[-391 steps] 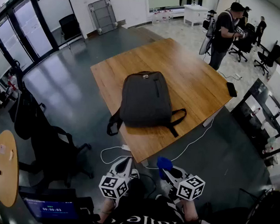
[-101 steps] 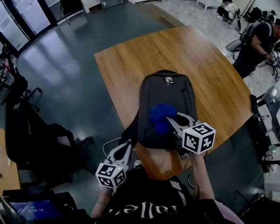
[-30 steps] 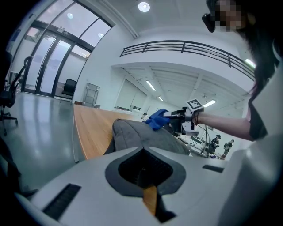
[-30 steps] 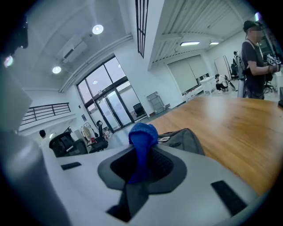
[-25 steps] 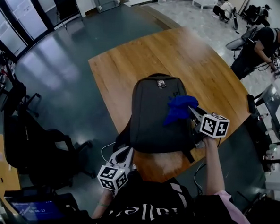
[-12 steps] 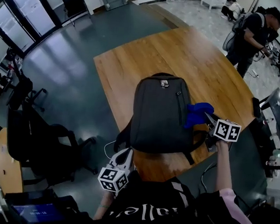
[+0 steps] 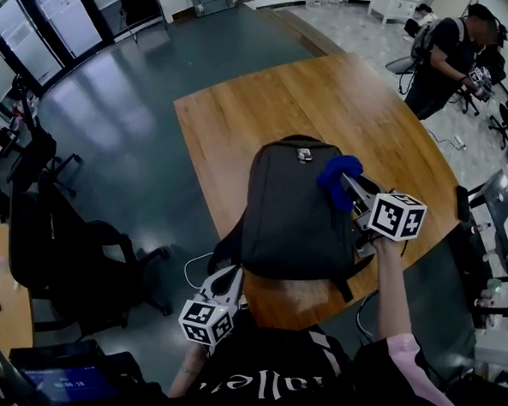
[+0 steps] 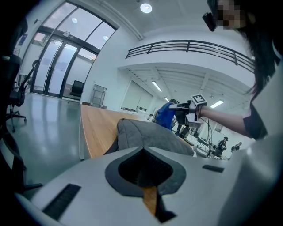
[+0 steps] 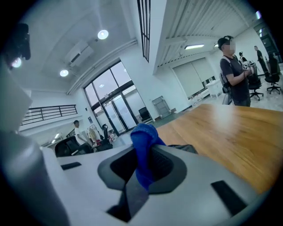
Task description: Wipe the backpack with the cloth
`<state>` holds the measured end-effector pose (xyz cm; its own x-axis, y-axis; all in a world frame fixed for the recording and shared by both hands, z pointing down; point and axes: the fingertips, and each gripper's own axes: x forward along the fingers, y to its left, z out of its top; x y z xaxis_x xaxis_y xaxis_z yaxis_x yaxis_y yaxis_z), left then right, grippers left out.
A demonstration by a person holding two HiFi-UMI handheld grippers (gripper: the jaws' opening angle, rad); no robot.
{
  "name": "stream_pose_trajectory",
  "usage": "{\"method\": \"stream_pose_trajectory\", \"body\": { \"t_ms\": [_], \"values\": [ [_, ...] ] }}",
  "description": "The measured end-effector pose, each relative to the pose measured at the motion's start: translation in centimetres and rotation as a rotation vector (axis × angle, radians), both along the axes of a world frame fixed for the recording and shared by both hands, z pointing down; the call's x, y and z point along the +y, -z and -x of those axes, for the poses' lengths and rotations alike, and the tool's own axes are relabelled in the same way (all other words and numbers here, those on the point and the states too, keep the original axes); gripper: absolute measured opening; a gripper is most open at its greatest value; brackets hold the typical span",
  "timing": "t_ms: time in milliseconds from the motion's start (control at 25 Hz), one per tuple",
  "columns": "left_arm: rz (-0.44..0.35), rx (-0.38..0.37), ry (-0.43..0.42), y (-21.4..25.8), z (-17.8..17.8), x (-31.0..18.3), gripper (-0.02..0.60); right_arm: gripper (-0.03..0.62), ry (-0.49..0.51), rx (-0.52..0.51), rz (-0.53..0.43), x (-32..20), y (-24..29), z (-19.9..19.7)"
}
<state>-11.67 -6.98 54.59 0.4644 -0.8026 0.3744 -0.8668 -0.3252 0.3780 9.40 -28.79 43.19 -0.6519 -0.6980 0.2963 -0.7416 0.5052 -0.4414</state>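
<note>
A dark grey backpack (image 7: 289, 217) lies flat on the wooden table (image 7: 268, 113), its straps toward the near edge. My right gripper (image 7: 348, 183) is shut on a blue cloth (image 7: 336, 172) that rests at the backpack's upper right edge. In the right gripper view the cloth (image 9: 144, 143) sticks up between the jaws of the right gripper (image 9: 142, 176). My left gripper (image 7: 229, 278) hangs low by the table's near edge, shut on nothing. The left gripper view looks over the left gripper (image 8: 143, 152) at the backpack (image 8: 148, 134) and the cloth (image 8: 165, 117).
A person (image 7: 448, 42) stands at the table's far right corner. A dark phone (image 7: 462, 204) lies near the table's right edge. Black office chairs (image 7: 72, 230) stand to the left. A white cable (image 7: 195, 270) lies on the floor by the near edge.
My right gripper has carried the cloth from beside the backpack's right side up toward its top right edge. The left gripper has stayed low by the near edge.
</note>
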Motion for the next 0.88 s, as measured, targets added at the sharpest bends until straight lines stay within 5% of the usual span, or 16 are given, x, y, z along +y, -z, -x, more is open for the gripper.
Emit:
{"method": "stream_pose_trajectory", "body": {
  "t_ms": [320, 560, 880],
  "values": [
    [-0.023, 0.032, -0.028, 0.7, 1.5, -1.0, -0.002, 0.054, 0.149, -0.051, 0.002, -1.8, 1.0, 14.3],
    [-0.007, 0.039, -0.017, -0.1, 3.4, -0.7, -0.002, 0.054, 0.239, -0.071, 0.095, -3.4, -2.0, 22.9],
    [-0.005, 0.047, -0.029, -0.2, 4.5, -1.2, -0.002, 0.054, 0.174, -0.012, 0.236, -6.3, -8.5, 23.7]
  ]
}}
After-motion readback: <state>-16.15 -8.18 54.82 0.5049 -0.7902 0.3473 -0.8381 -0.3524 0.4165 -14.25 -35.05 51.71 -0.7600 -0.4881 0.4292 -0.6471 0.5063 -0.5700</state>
